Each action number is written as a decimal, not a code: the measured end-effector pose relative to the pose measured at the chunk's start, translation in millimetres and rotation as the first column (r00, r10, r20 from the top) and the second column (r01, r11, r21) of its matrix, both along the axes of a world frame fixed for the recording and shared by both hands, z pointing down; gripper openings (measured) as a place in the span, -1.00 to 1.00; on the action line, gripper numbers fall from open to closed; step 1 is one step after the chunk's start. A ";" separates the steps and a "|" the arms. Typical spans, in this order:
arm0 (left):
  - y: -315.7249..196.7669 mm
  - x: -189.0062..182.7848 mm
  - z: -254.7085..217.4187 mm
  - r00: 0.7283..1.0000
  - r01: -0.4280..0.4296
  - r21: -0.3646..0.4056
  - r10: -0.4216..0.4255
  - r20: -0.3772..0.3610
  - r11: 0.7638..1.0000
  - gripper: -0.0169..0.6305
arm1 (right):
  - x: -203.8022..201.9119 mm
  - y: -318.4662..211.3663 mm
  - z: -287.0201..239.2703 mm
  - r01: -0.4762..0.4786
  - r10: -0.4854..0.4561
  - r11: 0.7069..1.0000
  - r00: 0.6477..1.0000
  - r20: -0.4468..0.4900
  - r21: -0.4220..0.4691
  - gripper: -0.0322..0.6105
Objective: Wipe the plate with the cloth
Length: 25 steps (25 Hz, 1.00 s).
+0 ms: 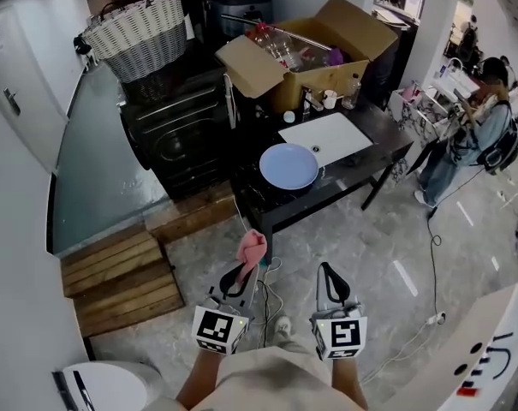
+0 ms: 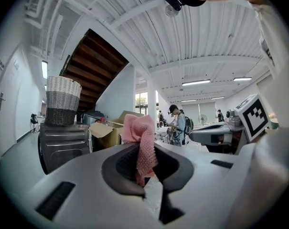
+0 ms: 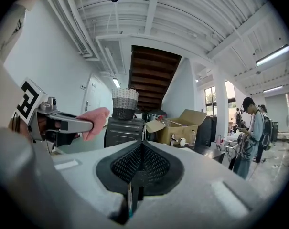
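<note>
A pale blue plate (image 1: 288, 165) lies on the near end of a dark table (image 1: 374, 152), far ahead of both grippers. My left gripper (image 1: 247, 265) is shut on a pink cloth (image 1: 251, 248), which sticks up from between its jaws (image 2: 142, 142). The right gripper view shows the same cloth (image 3: 94, 120) off to its left. My right gripper (image 1: 326, 271) hangs beside the left one, shut with nothing in it; its jaws meet in its own view (image 3: 139, 168). Both are held low over the stone floor, well short of the table.
A white board (image 1: 325, 137) lies behind the plate, with small bottles and an open cardboard box (image 1: 310, 54) beyond. A black cabinet (image 1: 177, 135) carries a wicker basket (image 1: 143, 32). Wooden steps (image 1: 122, 276) lie to the left. A person (image 1: 473, 135) stands at the right; a cable (image 1: 434, 255) trails there.
</note>
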<state>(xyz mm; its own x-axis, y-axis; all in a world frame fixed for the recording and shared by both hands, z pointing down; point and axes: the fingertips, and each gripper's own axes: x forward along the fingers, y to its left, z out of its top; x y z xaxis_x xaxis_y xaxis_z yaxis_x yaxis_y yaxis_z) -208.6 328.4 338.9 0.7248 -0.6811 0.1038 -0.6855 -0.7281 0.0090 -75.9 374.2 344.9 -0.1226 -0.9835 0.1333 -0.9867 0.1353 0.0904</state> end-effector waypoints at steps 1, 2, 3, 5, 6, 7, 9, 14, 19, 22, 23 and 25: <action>-7.1 5.7 1.6 1.000 0.007 -0.003 -0.007 0.007 1.000 -0.85 | 7.0 -7.2 0.3 0.000 0.000 1.000 1.000 0.000 -0.004 -0.89; -14.0 11.8 2.0 1.000 0.012 -0.005 -0.012 0.010 1.000 -0.85 | 13.1 -14.3 0.8 0.003 -0.003 1.000 1.000 0.000 -0.007 -0.89; -20.4 17.8 2.3 1.000 0.015 -0.006 -0.015 0.011 1.000 -0.85 | 18.3 -20.9 1.8 0.009 -0.009 1.000 1.000 0.003 -0.009 -0.89; -31.9 29.3 3.3 1.000 0.021 -0.010 -0.021 0.015 1.000 -0.85 | 27.4 -33.6 3.1 0.022 -0.022 1.000 1.000 0.018 -0.007 -0.89; -37.1 35.0 3.5 1.000 0.024 -0.012 -0.024 0.017 1.000 -0.85 | 32.1 -39.8 2.7 0.030 -0.030 1.000 0.999 0.025 0.000 -0.89; -41.9 40.6 4.0 0.999 0.028 -0.015 -0.028 0.019 0.999 -0.85 | 37.4 -45.4 2.9 0.037 -0.037 0.999 0.999 0.026 0.003 -0.89; -50.9 51.0 6.9 0.999 0.038 -0.020 -0.038 0.026 0.999 -0.85 | 49.3 -53.7 7.0 0.044 -0.044 0.999 0.999 0.019 -0.016 -0.89; -72.0 68.5 8.2 0.997 0.070 -0.026 -0.069 0.039 0.997 -0.85 | 70.1 -74.0 10.7 0.057 -0.056 0.998 0.998 0.036 -0.032 -0.89; -87.2 85.2 8.8 0.994 0.096 -0.021 -0.095 0.047 0.995 -0.85 | 86.3 -93.1 11.0 0.083 -0.081 0.996 0.995 0.059 -0.025 -0.89; -92.3 92.3 8.8 0.993 0.106 -0.022 -0.105 0.055 0.994 -0.85 | 94.3 -103.3 10.9 0.097 -0.096 0.995 0.994 0.054 -0.019 -0.89; -94.1 93.0 10.6 0.992 0.112 -0.024 -0.111 0.058 0.993 -0.85 | 96.5 -105.9 11.9 0.098 -0.097 0.995 0.994 0.053 -0.019 -0.89; -97.9 93.2 14.6 0.991 0.123 -0.027 -0.122 0.061 0.992 -0.85 | 98.9 -110.2 14.2 0.101 -0.100 0.995 0.993 0.056 -0.021 -0.89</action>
<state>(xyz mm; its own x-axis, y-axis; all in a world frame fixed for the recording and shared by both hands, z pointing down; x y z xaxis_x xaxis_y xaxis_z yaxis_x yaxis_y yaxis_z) -115.4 230.5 353.5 0.6280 -0.7602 0.1667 -0.7695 -0.6385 -0.0131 23.0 263.9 359.1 -0.2287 -0.9624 0.1466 -0.9713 0.2357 0.0322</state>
